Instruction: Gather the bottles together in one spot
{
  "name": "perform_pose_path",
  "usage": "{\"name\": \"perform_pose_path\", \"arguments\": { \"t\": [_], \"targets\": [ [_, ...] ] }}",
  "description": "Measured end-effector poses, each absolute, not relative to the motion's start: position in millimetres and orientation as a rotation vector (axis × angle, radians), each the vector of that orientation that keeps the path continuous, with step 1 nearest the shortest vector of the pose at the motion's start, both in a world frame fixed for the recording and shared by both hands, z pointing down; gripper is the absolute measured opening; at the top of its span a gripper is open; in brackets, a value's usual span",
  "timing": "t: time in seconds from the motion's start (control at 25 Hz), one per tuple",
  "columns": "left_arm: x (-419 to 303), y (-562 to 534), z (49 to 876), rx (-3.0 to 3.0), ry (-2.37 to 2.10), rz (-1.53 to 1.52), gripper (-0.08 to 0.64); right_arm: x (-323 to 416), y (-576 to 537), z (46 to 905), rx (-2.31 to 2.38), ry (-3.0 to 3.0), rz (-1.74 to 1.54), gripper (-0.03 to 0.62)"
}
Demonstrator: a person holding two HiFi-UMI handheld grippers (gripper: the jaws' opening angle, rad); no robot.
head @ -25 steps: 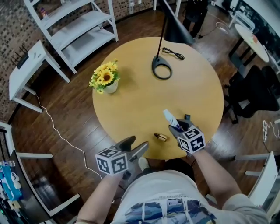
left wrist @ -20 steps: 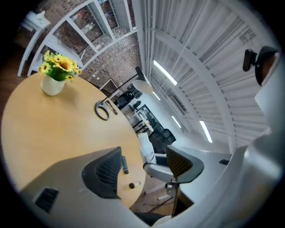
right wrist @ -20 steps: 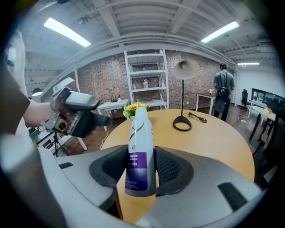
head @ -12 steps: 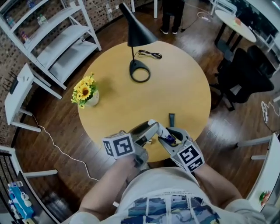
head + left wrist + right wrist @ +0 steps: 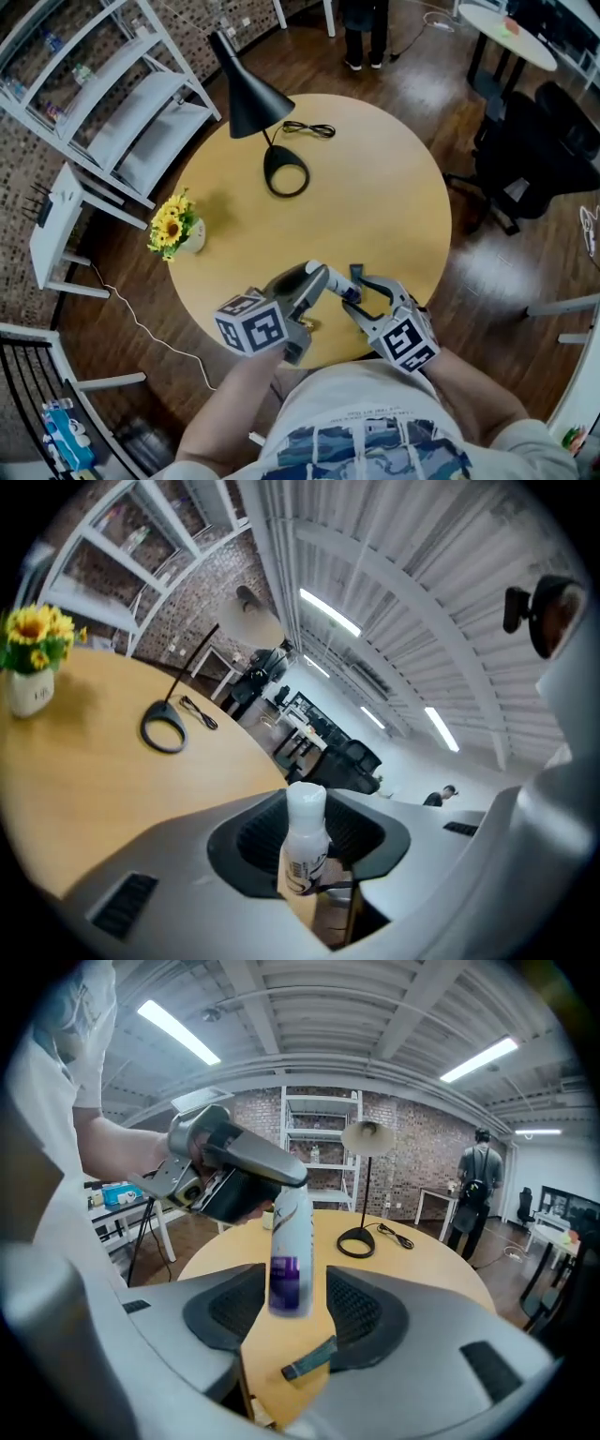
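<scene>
A white bottle [image 5: 338, 278] with a purple label [image 5: 287, 1283] hangs upright over the near edge of the round wooden table [image 5: 375, 187]. My left gripper [image 5: 319, 275] comes in from the left. Its jaws have just been closing and now pinch the bottle's cap end [image 5: 305, 827]. My right gripper [image 5: 358, 287] faces it from the right. Its jaws have just been opening, and both pads [image 5: 361, 1309] stand clear of the bottle's lower body. A small dark flat object [image 5: 309, 1358] lies on the table below the right jaws.
A black desk lamp [image 5: 251, 98] with its ring base [image 5: 286, 173] and cord stands at the table's far side. A vase of yellow flowers [image 5: 172, 225] sits at the left edge. White shelves [image 5: 112, 103] and a black office chair [image 5: 525, 150] surround the table.
My left gripper swung in from the lower left and closed on the bottle that the right gripper was holding. The right jaws have spread away from it. Both hands rose a little.
</scene>
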State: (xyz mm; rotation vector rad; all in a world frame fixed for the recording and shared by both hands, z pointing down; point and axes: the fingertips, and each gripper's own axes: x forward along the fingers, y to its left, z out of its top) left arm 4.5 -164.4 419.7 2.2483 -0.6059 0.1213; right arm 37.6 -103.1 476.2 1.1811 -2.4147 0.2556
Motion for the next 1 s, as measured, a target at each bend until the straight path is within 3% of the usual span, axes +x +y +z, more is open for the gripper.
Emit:
{"name": "perform_pose_path", "arguments": {
  "t": [0.44,1.0],
  "targets": [
    [-24,-343,498,2.406,-1.314,0.471,0.121,172,-105,499,1.236,-2.380,0.428,0.245],
    [-49,-440,577,2.411,-1.535,0.504,0.121,266,-95,528,1.324,-2.244,0.601,0.245]
  ]
}}
